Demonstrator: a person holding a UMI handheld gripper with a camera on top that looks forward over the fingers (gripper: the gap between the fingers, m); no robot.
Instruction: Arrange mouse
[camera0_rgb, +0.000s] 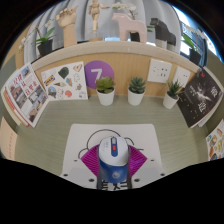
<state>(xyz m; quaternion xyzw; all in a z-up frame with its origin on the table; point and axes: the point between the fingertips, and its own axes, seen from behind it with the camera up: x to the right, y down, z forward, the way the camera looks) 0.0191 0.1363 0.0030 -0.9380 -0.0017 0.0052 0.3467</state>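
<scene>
While the tongs (112, 172) sit low at the near edge of the scene, they've got the mouse (111, 153) pinched between the two magenta pads (92, 159), so I'd call them clamped on the mouse rather than just hovering around it, though the contact on each side is tight enough that it's a bit of a judgement call. It's a white mouse with a blue bit on top, and it sits over a white mat (75, 150) lying on the grey worktop (60, 115); I can't tell whether it's resting on the mat or lifted just off it. Further out, three small potted plants (136, 91) line up along the far side of the worktop, in front of a low wooden ledge with a purple card (96, 73) and some printed sheets (66, 82) to the left. More leaflets (23, 95) lean on the far left, a dark board (199, 98) on the right, and shelves (105, 45) with figurines above. My guess is we're in the carry-and-place bit: mouse held, spot not settled. Next move probably wants it squared up on the mat, set down gently, then let go without nudging it.
</scene>
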